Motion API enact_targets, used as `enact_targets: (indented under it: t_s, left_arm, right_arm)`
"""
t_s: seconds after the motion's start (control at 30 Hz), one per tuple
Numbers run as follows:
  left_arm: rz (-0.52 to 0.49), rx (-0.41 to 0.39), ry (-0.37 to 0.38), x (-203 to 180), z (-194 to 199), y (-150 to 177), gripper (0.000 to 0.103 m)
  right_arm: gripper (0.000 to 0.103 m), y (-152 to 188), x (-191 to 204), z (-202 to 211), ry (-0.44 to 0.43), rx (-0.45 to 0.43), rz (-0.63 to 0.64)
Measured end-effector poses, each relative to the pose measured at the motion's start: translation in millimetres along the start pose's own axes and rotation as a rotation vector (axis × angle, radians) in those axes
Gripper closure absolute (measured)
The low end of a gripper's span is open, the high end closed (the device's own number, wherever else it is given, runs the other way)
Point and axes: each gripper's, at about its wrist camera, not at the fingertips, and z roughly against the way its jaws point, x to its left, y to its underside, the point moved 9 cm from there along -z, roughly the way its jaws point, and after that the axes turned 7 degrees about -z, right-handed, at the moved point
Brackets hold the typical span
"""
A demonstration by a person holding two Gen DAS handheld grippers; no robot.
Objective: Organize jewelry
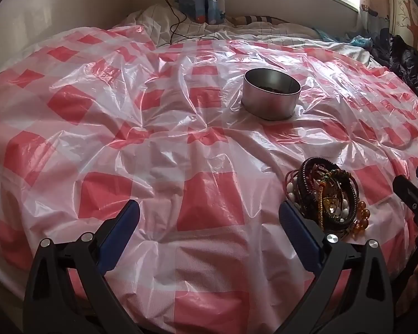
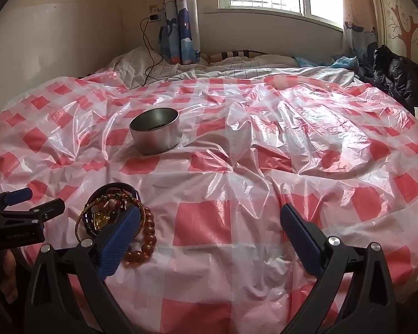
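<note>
Both grippers, left [image 1: 209, 217] and right [image 2: 210, 222], fingers released, nothing grasped. Tangled bracelets [image 1: 324, 197] lie lower right on the plastic sheet [image 1: 125, 128]; tin [image 1: 271, 96] sits upper centre. Risk: strands snag together and lift as a clump, or the slippery sheet bunches.

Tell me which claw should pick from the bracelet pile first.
Probably either: the bracelet pile lies between the open left claw and open right claw, beside each one's inner finger. The tin stands beyond.
</note>
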Motion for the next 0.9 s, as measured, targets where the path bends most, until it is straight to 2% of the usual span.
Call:
enact_targets:
  t_s: [0.3,0.9]
  left_arm:
    - [-0.012,-0.013,0.014,-7.7,0.5,-4.5,0.007]
    - [-0.018,-0.024,0.041,-14.6,-0.5,-8.8,0.007]
  right_arm:
    - [0.006,0.2,-8.5,-0.4,0.01,-0.001,-0.023]
    - [0.006,-0.9,0.6,0.1,0.015,-0.011,0.013]
